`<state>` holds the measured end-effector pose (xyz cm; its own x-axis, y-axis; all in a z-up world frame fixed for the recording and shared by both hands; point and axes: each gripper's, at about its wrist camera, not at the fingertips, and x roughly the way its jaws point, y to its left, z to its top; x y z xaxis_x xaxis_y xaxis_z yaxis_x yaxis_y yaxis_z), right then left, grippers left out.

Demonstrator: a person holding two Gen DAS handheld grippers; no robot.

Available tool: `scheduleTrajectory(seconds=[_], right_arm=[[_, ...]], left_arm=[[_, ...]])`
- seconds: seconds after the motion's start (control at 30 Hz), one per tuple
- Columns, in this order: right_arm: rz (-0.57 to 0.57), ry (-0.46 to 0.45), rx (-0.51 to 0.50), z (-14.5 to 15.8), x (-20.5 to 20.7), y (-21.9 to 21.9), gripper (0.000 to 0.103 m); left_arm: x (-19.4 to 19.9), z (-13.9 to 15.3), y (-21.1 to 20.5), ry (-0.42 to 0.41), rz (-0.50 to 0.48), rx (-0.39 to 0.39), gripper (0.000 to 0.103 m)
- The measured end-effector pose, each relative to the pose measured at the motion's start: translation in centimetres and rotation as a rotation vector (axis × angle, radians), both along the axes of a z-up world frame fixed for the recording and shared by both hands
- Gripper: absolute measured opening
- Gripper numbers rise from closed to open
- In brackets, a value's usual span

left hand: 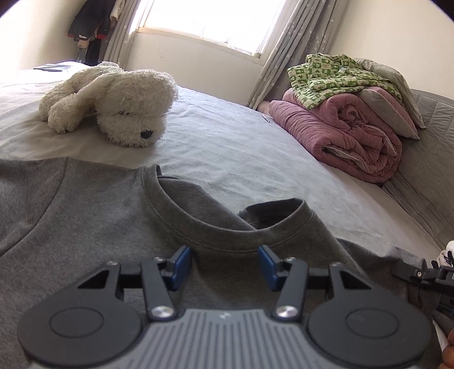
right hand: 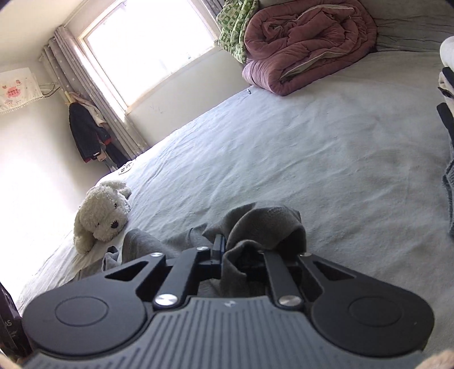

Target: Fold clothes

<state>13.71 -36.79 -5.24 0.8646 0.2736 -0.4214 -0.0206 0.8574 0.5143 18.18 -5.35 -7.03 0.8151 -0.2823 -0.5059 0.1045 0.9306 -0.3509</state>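
1. Left wrist view. Left gripper: jaws half apart, blue pads either side of a span of grey cloth below the collar; whether the pads press the cloth cannot be told.
2. Sweatshirt: grey, spread flat on the bed, filling the lower left of the view. Collar just ahead of the pads, its far edge lifted into a loop.
3. Plush dog: cream, lying on the bed beyond the sweatshirt, apart from it.
4. Quilt: mauve, folded, at the far right of the bed; a green-patterned garment and a grey pillow on top.
5. Window with grey curtains; dark clothes hanging in the left corner.
6. Right gripper: only its black tip shows at the right edge, on grey cloth.
7. Right wrist view. Right gripper: jaws pinched narrow on a bunched fold of the sweatshirt; cloth drapes over the right finger and hides it.
8. More grey cloth trails left, towards the plush dog.
9. Bed bare ahead; quilt at top, green garment beside it.
10. Window, curtains, hanging clothes at left; a patterned cloth on the wall.
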Motion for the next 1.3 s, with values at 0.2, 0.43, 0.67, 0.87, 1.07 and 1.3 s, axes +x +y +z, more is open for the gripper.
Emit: scheduleTrajectory(seconds=[0.2, 0.43, 0.67, 0.87, 1.07, 1.3], right_arm=[[0.251, -0.067, -0.058, 2.5, -1.2, 3.7, 0.01], [0.567, 0.089, -0.249, 0.7, -1.9, 10.1, 0.013], [0.601, 0.134, -0.266, 0.9, -2.5, 10.4, 0.043], [0.531, 0.119, -0.197, 2.8, -1.9, 8.7, 0.052], [0.401, 0.136, -0.069, 3.5, -0.2, 5.9, 0.052], [0.228, 0.2, -0.067, 1.8, 3.8, 5.2, 0.052]], left_arm=[[0.3, -0.2, 1.4, 0.027, 0.004, -0.113, 0.053], [0.5, -0.6, 2.6, 0.05, 0.016, -0.201, 0.047], [0.6, -0.7, 2.5, 0.051, 0.017, -0.191, 0.045], [0.6, -0.8, 2.8, 0.055, 0.019, -0.202, 0.045], [0.6, -0.9, 3.0, 0.058, 0.021, -0.216, 0.045], [0.6, -1.0, 3.1, 0.055, 0.023, -0.222, 0.045]])
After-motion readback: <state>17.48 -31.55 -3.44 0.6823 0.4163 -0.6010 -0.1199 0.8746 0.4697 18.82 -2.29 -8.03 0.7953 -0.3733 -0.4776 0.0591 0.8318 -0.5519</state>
